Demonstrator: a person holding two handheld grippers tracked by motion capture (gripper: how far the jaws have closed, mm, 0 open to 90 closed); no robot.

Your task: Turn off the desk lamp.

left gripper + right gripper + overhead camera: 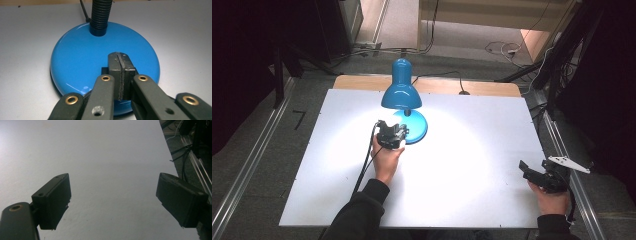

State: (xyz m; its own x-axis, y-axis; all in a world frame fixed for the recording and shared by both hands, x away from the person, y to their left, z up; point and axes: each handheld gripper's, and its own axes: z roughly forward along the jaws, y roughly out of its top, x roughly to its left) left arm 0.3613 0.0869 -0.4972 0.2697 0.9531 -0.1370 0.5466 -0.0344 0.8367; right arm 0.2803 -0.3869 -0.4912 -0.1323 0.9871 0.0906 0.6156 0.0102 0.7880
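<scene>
Left gripper [121,75] up close, pads pressed flat together with nothing between them, tips down over the lamp base [82,60]: closed like that, it looks set to press a switch there. The lit lamp [401,90] stands mid-table, directly ahead. Right gripper [113,202] waits wide open, empty, over the bare table [100,157].

High view: fixed above the person's side, facing forward and down, far enough to take in the whole white rectangular tabletop [472,150]. Left gripper view: low, very close, looking across the glossy blue round lamp base [82,57] (also mid-table in the high view [416,126]). Right gripper view: tilted down at bare tabletop [110,165] near its right edge, close.
</scene>
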